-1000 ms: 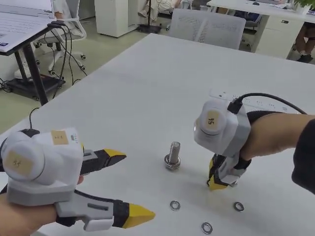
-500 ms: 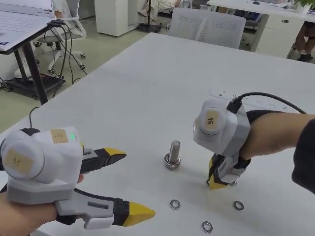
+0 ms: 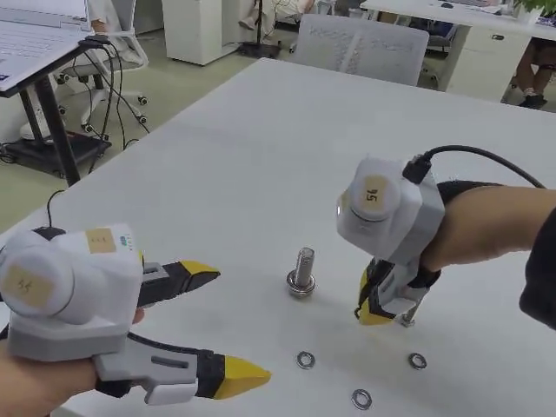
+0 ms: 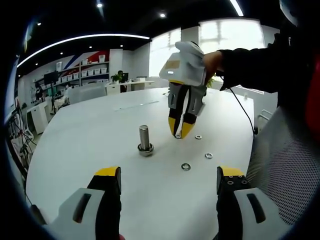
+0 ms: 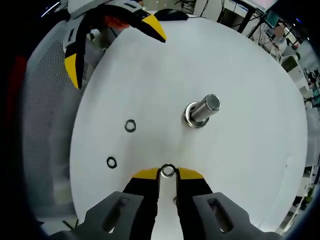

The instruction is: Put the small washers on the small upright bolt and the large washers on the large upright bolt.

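The large bolt (image 3: 301, 272) stands upright mid-table with a washer around its foot, also seen as the large bolt (image 4: 145, 140) and the large bolt (image 5: 202, 111). My right gripper (image 3: 374, 316) points down just to its right. In the right gripper view, the right gripper (image 5: 167, 172) is shut on a small washer (image 5: 167, 171) pinched between its yellow tips. Three loose washers lie nearer me: one washer (image 3: 306, 359), a second washer (image 3: 418, 360) and a third washer (image 3: 361, 399). My left gripper (image 3: 222, 326) hovers open at the near left, holding nothing. A small metal piece (image 3: 406, 319) beside the right tips is unclear.
The white table (image 3: 261, 156) runs far back and left. A mesh chair (image 3: 365, 48) stands at its far edge, and a desk with cables (image 3: 52, 61) at the far left. A black cable (image 3: 469, 155) trails from the right gripper.
The right gripper has lifted a little and moved slightly left, toward the large bolt. The left gripper has held still and open.
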`<action>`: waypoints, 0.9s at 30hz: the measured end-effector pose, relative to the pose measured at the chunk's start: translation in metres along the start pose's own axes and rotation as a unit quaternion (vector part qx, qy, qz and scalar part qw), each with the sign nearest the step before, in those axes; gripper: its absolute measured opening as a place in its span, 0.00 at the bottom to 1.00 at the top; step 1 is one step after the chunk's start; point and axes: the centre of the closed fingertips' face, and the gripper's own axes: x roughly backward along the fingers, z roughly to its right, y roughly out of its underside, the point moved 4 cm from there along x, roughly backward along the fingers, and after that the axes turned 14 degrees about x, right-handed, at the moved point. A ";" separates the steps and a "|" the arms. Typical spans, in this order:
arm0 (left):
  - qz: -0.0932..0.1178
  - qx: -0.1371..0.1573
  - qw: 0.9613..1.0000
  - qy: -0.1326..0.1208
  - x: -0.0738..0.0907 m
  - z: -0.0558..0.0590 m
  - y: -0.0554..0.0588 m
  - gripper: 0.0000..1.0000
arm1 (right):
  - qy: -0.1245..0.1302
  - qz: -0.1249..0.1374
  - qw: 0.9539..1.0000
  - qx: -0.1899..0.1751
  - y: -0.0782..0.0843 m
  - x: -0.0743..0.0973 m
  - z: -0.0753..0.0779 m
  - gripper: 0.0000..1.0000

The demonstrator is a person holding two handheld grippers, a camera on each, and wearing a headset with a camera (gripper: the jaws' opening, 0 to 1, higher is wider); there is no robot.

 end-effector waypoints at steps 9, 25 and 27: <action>-0.004 -0.004 1.000 0.008 -0.001 0.003 0.001 0.78 | 0.013 0.006 1.000 0.004 -0.003 0.016 -0.005 0.14; -0.019 -0.022 0.999 0.037 -0.005 0.014 -0.002 0.78 | 0.041 0.021 0.999 -0.008 0.000 0.050 -0.015 0.14; -0.020 -0.023 0.999 0.040 -0.006 0.014 -0.003 0.78 | 0.042 0.025 0.999 -0.011 0.001 0.055 -0.016 0.14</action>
